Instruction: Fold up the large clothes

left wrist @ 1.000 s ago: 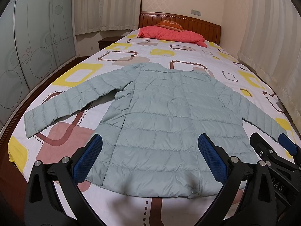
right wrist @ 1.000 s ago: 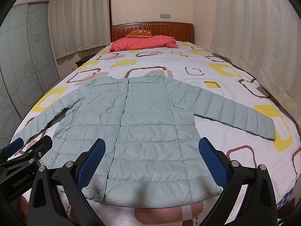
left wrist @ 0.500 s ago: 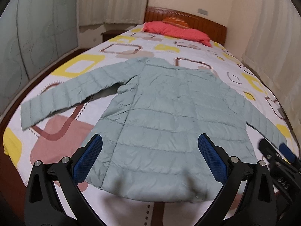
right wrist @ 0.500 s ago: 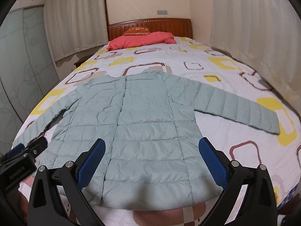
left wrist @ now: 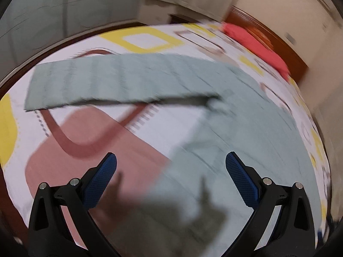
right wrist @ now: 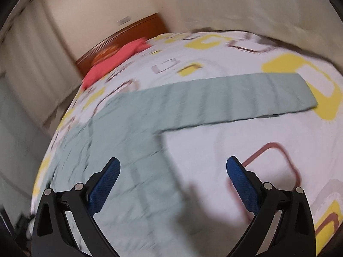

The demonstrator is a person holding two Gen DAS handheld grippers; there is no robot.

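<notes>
A pale green quilted jacket (left wrist: 246, 132) lies flat on the bed with both sleeves spread out. In the left wrist view its left sleeve (left wrist: 111, 83) stretches across the top. My left gripper (left wrist: 171, 163) is open and empty, just above the jacket's lower left side edge. In the right wrist view the jacket body (right wrist: 128, 150) fills the left and its right sleeve (right wrist: 235, 100) runs to the right. My right gripper (right wrist: 173, 168) is open and empty, above the jacket's lower right side edge. Both views are blurred.
The bed sheet (left wrist: 90, 141) is white with yellow and brown shapes. A red pillow (left wrist: 257, 49) lies by the wooden headboard (right wrist: 128, 32). Curtains (right wrist: 32, 68) and a glass wardrobe door (left wrist: 53, 10) flank the bed. The bed's left edge (left wrist: 12, 79) is close.
Both grippers have dropped closer to the bed and swung outwards, the left one to the jacket's left side, the right one to its right side. The jacket has not moved.
</notes>
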